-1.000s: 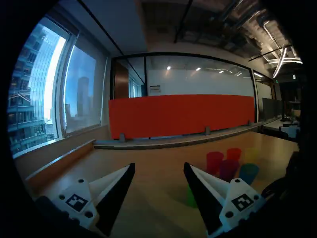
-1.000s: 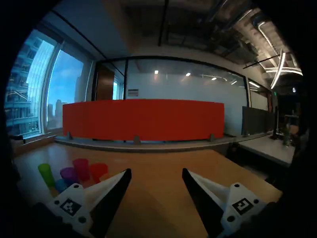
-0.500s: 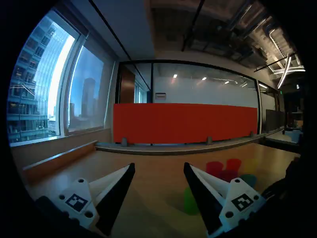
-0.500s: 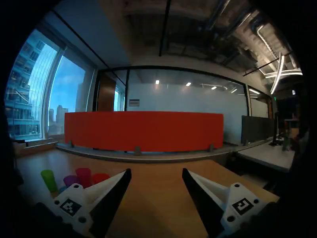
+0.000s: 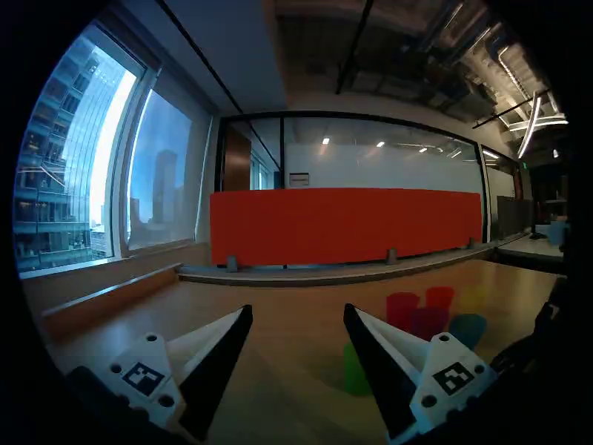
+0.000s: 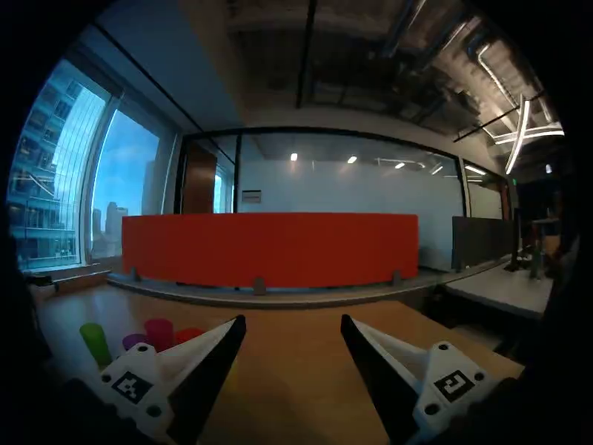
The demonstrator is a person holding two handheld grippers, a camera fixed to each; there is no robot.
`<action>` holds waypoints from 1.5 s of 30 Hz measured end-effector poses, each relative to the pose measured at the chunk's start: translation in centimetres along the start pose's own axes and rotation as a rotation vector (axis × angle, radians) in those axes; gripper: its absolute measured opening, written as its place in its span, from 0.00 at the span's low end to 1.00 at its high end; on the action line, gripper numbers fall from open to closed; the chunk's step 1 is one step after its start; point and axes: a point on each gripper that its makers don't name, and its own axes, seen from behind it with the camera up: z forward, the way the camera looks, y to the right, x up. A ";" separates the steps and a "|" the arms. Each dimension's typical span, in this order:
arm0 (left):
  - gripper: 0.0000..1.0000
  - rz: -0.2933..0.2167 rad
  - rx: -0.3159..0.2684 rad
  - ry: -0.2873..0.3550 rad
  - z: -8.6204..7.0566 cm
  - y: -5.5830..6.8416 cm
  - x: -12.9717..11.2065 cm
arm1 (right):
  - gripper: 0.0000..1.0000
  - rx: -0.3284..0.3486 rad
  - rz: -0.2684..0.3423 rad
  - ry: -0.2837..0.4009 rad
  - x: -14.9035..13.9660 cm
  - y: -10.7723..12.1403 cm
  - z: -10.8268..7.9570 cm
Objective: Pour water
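Hovering over the table [image 5: 222, 297] | left gripper [image 5: 297, 308] fingers released, empty | right gripper [image 6: 293, 319] fingers released, empty | coloured cups [image 5: 428, 320] clustered on table

Counter [image 5: 293, 386]: light brown wood tone. Partition [image 5: 341, 222], frame centre: solid orange-red. Lower right of the left gripper view: green cup [image 5: 354, 368], pink cup [image 5: 402, 308], red cup [image 5: 439, 297], purple cup [image 5: 428, 323], teal cup [image 5: 467, 327], yellow cup [image 5: 471, 295]. Left gripper [image 5: 297, 307] and right gripper [image 6: 293, 318]: white jaws, black inner faces, black-and-white square markers.
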 end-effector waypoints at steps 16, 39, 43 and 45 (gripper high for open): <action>0.91 -0.014 -0.002 0.019 1.2 -1.1 -2.3 | 0.99 -0.006 0.028 0.013 0.6 -0.6 -0.1; 0.91 -0.018 -0.003 0.009 1.8 -1.6 -3.3 | 0.99 -0.012 0.034 0.018 1.3 -0.7 -0.2; 0.91 -0.017 -0.003 -0.001 1.9 -1.7 -3.6 | 0.99 -0.013 0.032 0.017 1.2 -0.6 -0.3; 0.91 -0.017 -0.003 -0.005 1.9 -1.7 -3.7 | 0.99 -0.014 0.031 0.017 1.2 -0.6 -0.4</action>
